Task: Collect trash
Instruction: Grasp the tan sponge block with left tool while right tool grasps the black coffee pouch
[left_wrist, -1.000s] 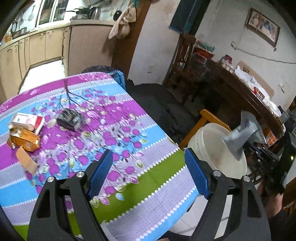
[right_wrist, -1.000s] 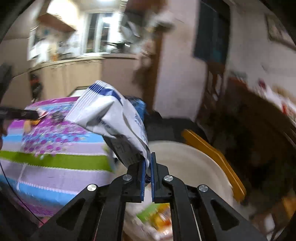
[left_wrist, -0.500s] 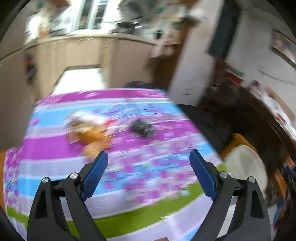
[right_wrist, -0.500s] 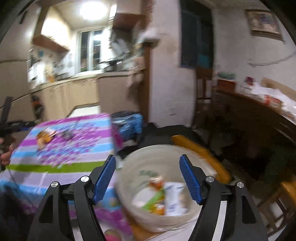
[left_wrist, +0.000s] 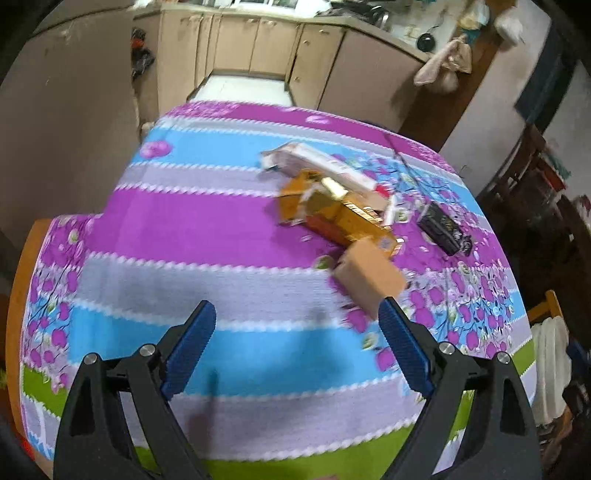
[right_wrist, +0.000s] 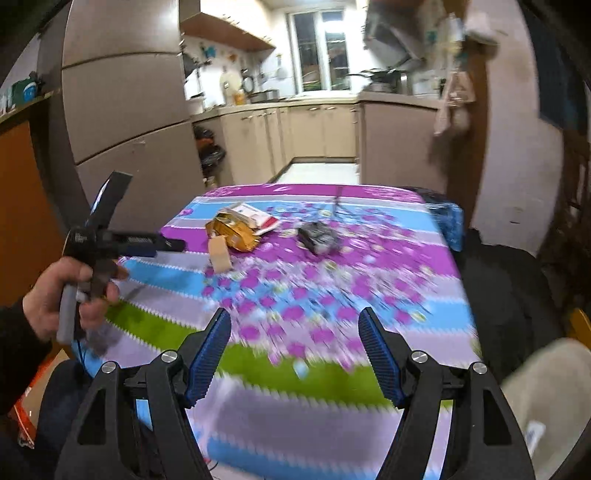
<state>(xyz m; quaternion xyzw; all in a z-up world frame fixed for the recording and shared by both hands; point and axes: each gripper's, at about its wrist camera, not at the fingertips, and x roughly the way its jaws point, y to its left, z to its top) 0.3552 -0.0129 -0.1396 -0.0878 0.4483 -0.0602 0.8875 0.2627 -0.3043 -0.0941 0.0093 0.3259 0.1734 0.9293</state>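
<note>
Both grippers empty, jaws spread, over the surface (left_wrist: 192, 236).
Gold box (left_wrist: 340, 218): long axis runs diag., far-left to near-right, w/ tan carton (left_wrist: 369, 278) at its near end.

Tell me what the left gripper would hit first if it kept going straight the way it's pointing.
Probably the striped tablecloth itself: the open left gripper tilts down at bare cloth. The tan cardboard piece lies just right of that line, though depth is unclear.

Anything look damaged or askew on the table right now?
Yes. The orange-gold carton is torn open and crumpled, its flaps splayed, lying skewed against the white box. A loose cardboard flap sits beside it. The black pack lies apart, angled. Both claws are open and empty.
</note>
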